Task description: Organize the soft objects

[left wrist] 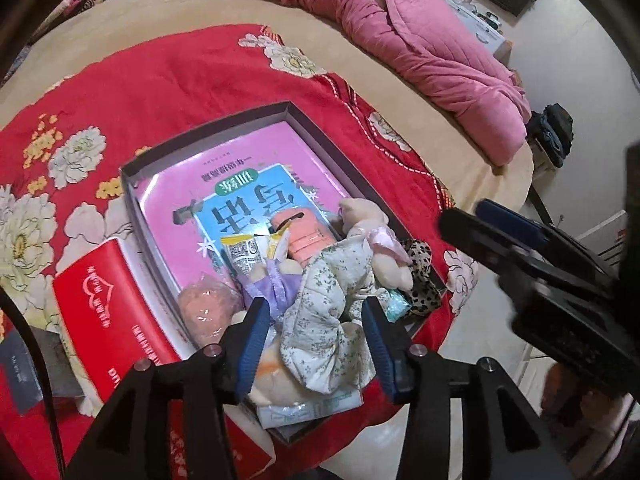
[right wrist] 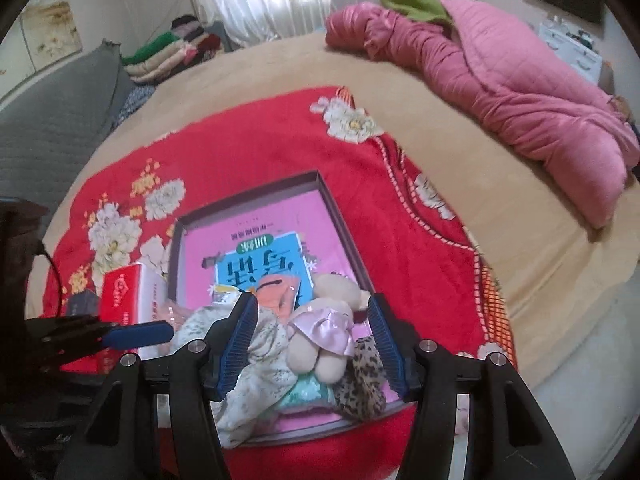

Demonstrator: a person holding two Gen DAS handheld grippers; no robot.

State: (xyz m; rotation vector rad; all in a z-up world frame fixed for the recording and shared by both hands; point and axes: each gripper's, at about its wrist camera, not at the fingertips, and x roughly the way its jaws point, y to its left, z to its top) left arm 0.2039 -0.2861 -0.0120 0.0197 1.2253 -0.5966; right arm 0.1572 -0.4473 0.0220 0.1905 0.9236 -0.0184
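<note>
Both grippers hang above the near end of the shallow box (left wrist: 208,128), and neither is clamped on anything; your left gripper (left wrist: 316,344) has its blue pads spread on either side of the floral fabric piece (left wrist: 320,320) without pressing it, and your right gripper (right wrist: 312,340) stands parted around the small plush bear (right wrist: 320,336) with its pink ribbon, the pads clear of it on both sides.

The soft things lie heaped in the box's near end, on top of the pink book (left wrist: 240,160) that covers its floor: the floral piece toward the near left corner, the bear beside it, a leopard-print item (left wrist: 420,276) against the near right wall, a purple ribbon (left wrist: 268,292) and a peach-coloured puff (left wrist: 204,308) toward the left wall; the far half of the box shows only the book. A red tissue pack (left wrist: 104,304) lies on the red floral blanket (left wrist: 180,64) just outside the left wall.

By my reading you are in the release step, with items just set into the box; next, lift both grippers straight off the pile so no pad snags the fabric or ribbon; then check the blanket for any soft item left outside; I see none, though the near edge is hidden by the grippers.
</note>
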